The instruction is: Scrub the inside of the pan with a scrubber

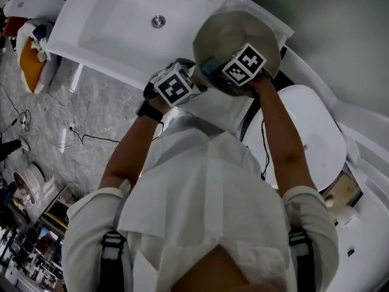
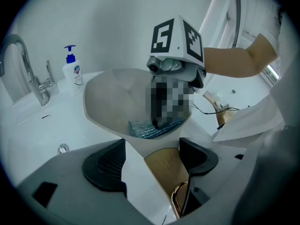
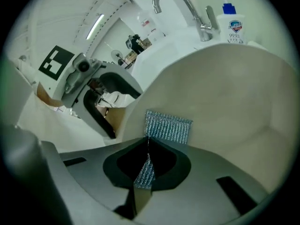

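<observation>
The right gripper (image 3: pixel 147 143) has its jaws closed on the scrubber (image 3: pixel 168 128), a blue-silver mesh pad. A narrow fold of it runs back between the pads, and the free rectangle spreads out ahead of the fingertips. That rectangle lies flat against the inner wall of the pan (image 3: pixel 234 102), with its longer side running across the wall.

The left gripper (image 2: pixel 152 158) clamps the pan's wooden handle (image 2: pixel 166 172) where it meets the pale neck, with one pad on each side. A copper-coloured ring shows at the handle's near end.

The pan is tilted. Its cream bowl is lifted and opens toward the right gripper, and its long axis runs from the bowl back and down along the handle to the person. Inside the bowl are only the scrubber and the right gripper's tips.

In the head view the pan (image 1: pixel 222 35) hangs over the right end of a white sink (image 1: pixel 109 23). A chrome faucet (image 2: pixel 23 64) and a soap pump bottle (image 2: pixel 72 71) stand at the sink's far edge.
</observation>
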Action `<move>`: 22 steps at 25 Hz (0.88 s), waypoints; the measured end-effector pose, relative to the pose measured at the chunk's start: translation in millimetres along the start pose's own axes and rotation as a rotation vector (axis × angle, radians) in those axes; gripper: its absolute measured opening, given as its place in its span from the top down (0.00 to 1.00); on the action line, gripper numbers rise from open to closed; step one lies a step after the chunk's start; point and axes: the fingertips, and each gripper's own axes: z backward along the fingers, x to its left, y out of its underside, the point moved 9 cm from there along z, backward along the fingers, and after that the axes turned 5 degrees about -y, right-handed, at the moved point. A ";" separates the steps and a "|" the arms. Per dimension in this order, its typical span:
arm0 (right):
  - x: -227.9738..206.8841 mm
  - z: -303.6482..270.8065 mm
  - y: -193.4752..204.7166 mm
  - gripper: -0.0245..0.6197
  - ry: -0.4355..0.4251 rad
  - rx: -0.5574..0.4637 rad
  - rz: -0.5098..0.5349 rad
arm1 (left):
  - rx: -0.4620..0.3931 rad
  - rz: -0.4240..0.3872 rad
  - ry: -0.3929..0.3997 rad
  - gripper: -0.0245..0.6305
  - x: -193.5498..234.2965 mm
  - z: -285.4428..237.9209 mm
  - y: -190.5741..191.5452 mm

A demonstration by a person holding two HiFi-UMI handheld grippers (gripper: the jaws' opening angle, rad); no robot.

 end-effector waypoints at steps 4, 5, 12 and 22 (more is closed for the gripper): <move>3.4 7.6 24.5 0.94 0.024 0.098 -0.001 | -0.005 -0.003 -0.005 0.41 -1.5 1.8 -0.7; 4.2 9.3 28.7 0.94 0.039 0.116 0.004 | -0.005 -0.005 -0.008 0.41 -2.0 2.4 -0.4; 10.3 16.1 35.4 0.93 0.119 0.059 0.036 | -0.047 0.011 -0.029 0.41 0.3 11.6 -0.9; 30.0 76.6 47.8 0.84 0.400 -0.295 0.008 | -0.201 0.063 -0.172 0.41 21.7 66.5 -9.2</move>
